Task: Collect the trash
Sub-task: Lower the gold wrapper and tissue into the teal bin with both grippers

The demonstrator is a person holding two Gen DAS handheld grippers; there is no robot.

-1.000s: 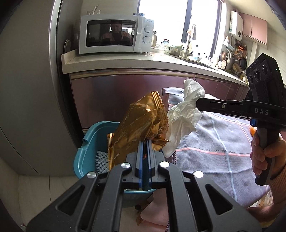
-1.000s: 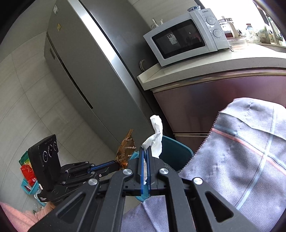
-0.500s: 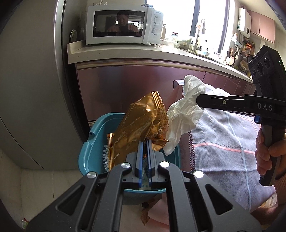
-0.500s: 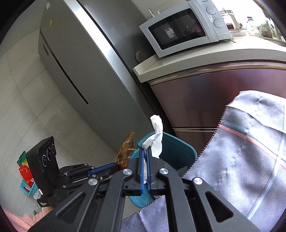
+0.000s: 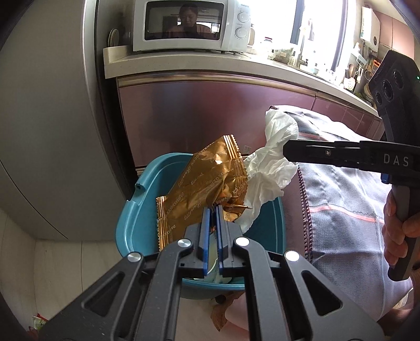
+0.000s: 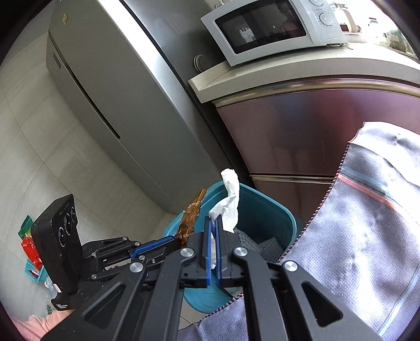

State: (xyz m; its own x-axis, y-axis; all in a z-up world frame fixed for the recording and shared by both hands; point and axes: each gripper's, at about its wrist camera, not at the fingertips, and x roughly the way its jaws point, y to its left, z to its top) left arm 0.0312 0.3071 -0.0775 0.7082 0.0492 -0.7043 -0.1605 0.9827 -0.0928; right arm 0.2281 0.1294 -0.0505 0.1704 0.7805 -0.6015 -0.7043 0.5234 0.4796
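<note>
My left gripper (image 5: 213, 209) is shut on a crumpled gold snack wrapper (image 5: 202, 188) and holds it over the open teal trash bin (image 5: 136, 209). My right gripper (image 6: 214, 219) is shut on a white crumpled tissue (image 6: 228, 204), also above the bin (image 6: 265, 209). In the left wrist view the right gripper (image 5: 286, 152) comes in from the right with the tissue (image 5: 273, 168) hanging beside the wrapper. In the right wrist view the left gripper (image 6: 181, 237) holds the wrapper (image 6: 193, 215) just left of the tissue.
The bin stands on the floor between a steel fridge (image 6: 118, 91) and a maroon cabinet (image 5: 210, 118) with a microwave (image 5: 191, 25) on its counter. A grey cloth-covered table (image 6: 367, 236) is right of the bin. Small packets (image 6: 29, 244) lie on the floor at left.
Both grippers have moved forward and over the bin with their trash still held. The bin now lies directly beneath the wrapper and tissue.
</note>
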